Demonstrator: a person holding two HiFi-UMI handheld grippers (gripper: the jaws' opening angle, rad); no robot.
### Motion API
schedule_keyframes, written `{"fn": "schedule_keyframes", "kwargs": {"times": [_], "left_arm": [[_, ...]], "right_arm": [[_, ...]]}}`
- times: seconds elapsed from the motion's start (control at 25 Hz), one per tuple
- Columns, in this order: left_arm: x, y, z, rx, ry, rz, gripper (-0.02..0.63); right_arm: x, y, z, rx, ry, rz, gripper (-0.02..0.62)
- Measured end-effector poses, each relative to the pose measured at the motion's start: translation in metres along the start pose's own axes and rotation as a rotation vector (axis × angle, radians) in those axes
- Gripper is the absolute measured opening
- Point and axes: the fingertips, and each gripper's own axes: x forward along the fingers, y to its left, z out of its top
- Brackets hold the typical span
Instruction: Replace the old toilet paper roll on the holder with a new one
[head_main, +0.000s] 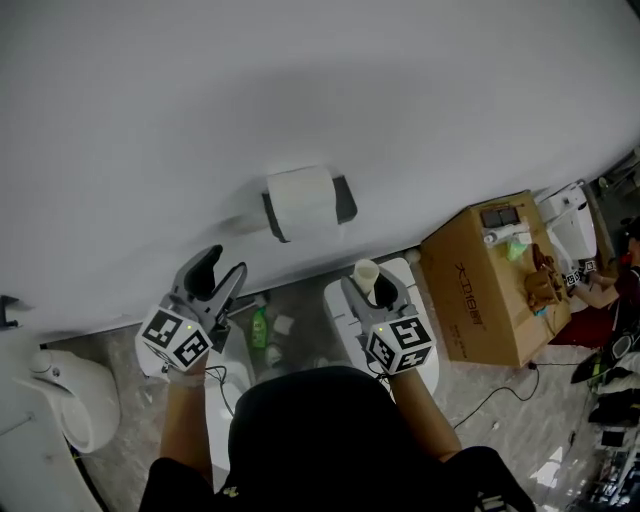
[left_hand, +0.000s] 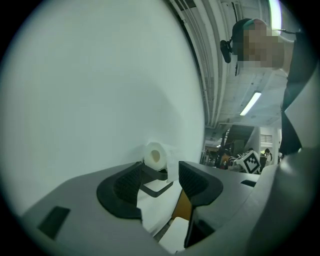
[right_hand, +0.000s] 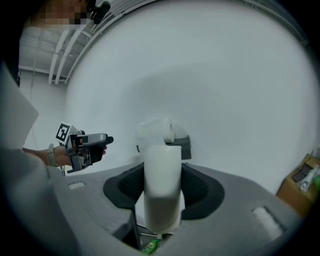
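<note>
A full white toilet paper roll (head_main: 300, 203) sits on the dark grey wall holder (head_main: 345, 199). My right gripper (head_main: 371, 291) is shut on a pale empty cardboard tube (head_main: 366, 270), which stands upright between its jaws below and right of the holder. In the right gripper view the tube (right_hand: 162, 185) fills the gap, with the roll (right_hand: 152, 132) and holder (right_hand: 183, 145) behind it. My left gripper (head_main: 222, 268) is open and empty, below and left of the holder. In the left gripper view the roll (left_hand: 155, 156) is ahead, beyond the jaws.
A brown cardboard box (head_main: 490, 285) with small items on top stands at the right by the wall. A white toilet (head_main: 345, 312) is under my right hand, another white fixture (head_main: 72, 395) at the left. A green bottle (head_main: 260, 328) stands on the floor between them.
</note>
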Motion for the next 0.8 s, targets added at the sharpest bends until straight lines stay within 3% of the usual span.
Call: {"fn": "schedule_keyframes", "kwargs": {"times": [0.48,0.8], "left_arm": [[-0.098,0.019,-0.015,-0.057,-0.048,0.243,0.166],[-0.151,0.021,-0.038,-0.116,-0.076,0.369,0.066]], "right_arm": [[0.049,0.087,-0.002,-0.059,0.033,0.246,0.195],[0.065,0.140,-0.010,-0.091,0.057,0.382,0.195]]}}
